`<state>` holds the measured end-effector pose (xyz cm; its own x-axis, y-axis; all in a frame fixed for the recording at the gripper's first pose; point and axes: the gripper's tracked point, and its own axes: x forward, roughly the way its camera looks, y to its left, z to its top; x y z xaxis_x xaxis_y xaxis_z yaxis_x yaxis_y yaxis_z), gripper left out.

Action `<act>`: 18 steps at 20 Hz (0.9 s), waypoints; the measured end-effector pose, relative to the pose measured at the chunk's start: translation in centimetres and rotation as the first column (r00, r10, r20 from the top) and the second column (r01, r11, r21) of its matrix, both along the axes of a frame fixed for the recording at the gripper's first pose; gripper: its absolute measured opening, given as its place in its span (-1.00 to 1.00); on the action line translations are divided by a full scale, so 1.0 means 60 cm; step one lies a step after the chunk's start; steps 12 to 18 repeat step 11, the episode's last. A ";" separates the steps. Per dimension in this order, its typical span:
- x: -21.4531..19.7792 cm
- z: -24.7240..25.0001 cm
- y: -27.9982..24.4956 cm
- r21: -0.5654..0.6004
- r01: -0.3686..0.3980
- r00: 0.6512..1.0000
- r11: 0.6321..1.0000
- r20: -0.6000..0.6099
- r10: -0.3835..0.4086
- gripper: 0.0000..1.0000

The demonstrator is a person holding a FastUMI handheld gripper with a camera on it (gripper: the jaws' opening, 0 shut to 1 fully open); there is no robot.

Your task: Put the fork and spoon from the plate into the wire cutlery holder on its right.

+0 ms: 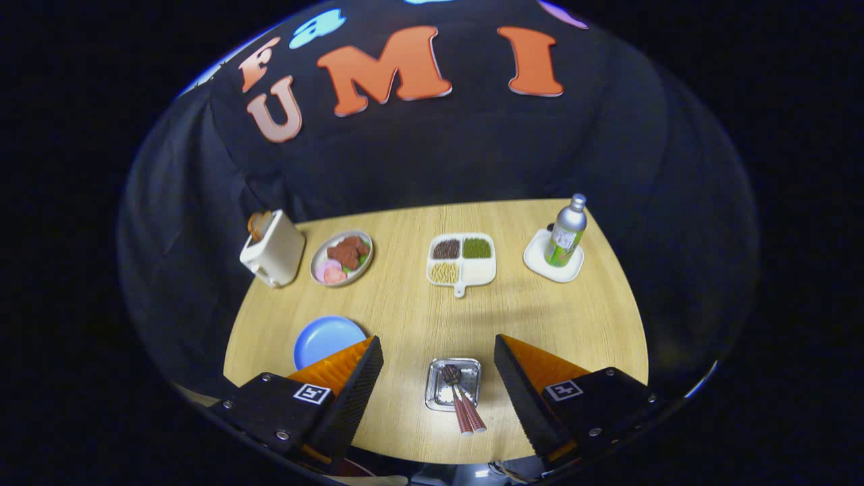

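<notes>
The blue plate (pixel 327 339) lies on the wooden table (pixel 405 310), partly behind my left finger, and its visible surface is bare. To its right sits the square wire cutlery holder (pixel 452 383). Two utensils with red striped handles (pixel 467 413) lean in the holder, heads down inside and handles sticking out toward me. I cannot tell fork from spoon. My gripper (pixel 437 339) hovers well above the table, open wide, with the holder showing in the gap between the fingers and nothing held.
At the table's far side stand a white toaster (pixel 273 248) with bread, a plate of food (pixel 341 258), a divided white tray (pixel 462 260) of beans, and a metal bottle (pixel 565 233) on a small white dish (pixel 543 263).
</notes>
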<state>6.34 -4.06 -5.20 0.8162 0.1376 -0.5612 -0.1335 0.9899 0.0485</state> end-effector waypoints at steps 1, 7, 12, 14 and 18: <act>-0.008 0.020 -0.010 0.004 0.013 0.999 1.000 0.051 -0.013 0.97; -0.056 0.148 -0.071 0.034 0.118 0.924 0.992 0.363 -0.122 0.97; -0.103 0.186 -0.084 0.030 0.141 0.864 0.989 0.485 -0.138 0.97; -0.103 0.186 -0.084 0.030 0.141 0.864 0.989 0.485 -0.138 0.97; -0.103 0.186 -0.084 0.030 0.141 0.864 0.989 0.485 -0.138 0.97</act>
